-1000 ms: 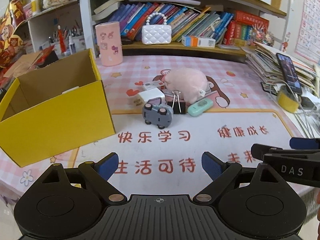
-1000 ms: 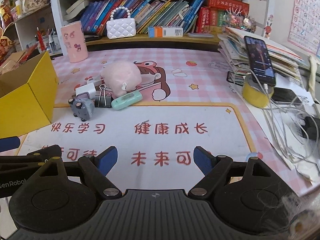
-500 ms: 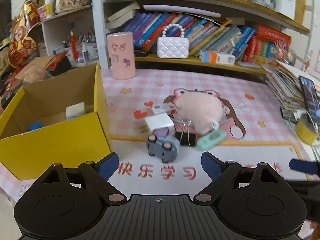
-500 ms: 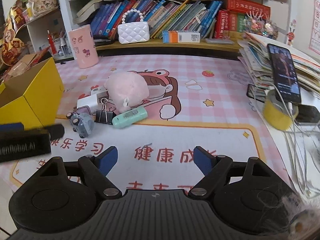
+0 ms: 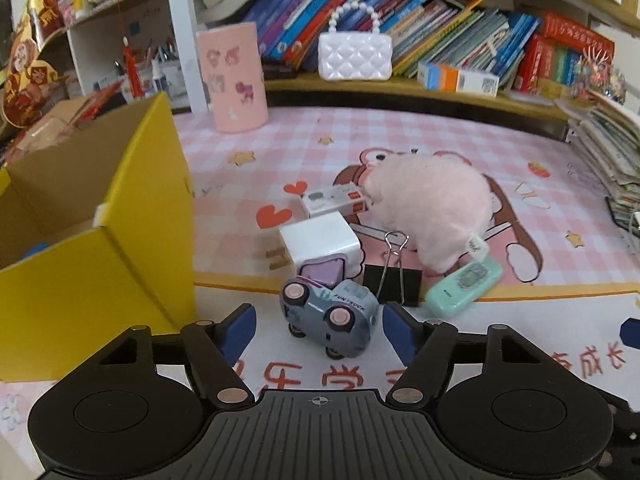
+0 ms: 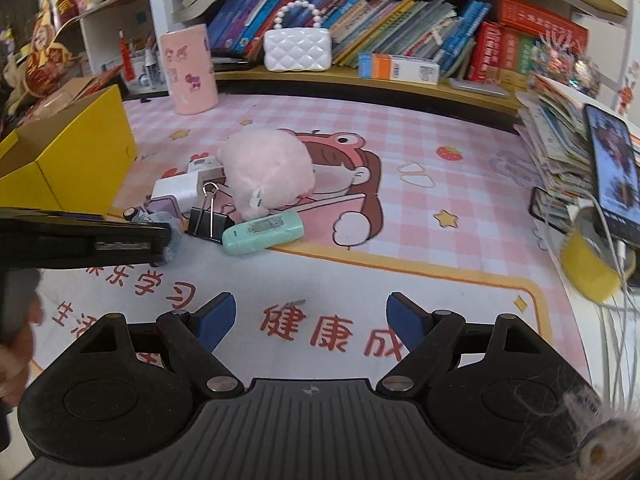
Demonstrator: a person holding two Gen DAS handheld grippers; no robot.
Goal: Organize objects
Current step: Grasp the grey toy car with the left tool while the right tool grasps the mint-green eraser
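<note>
A: Left wrist view?

B: My left tool (image 5: 318, 330) is spread wide. The small grey-blue plastic toy truck (image 5: 330, 314) stands on the worktop (image 5: 500, 320) between its fingers, long axis slanting across the gap, beside the yellow cardboard box (image 5: 96, 280).

A: Right wrist view?

B: My right tool (image 6: 308, 320) is spread, empty, well apart from the truck; left is nearer.

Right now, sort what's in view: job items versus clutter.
Job:
toy truck
white charger
binder clip
mint case
pink plush
yellow box
left tongs, open

Lying about:
pink cup
white purse
shelf books
phone
</note>
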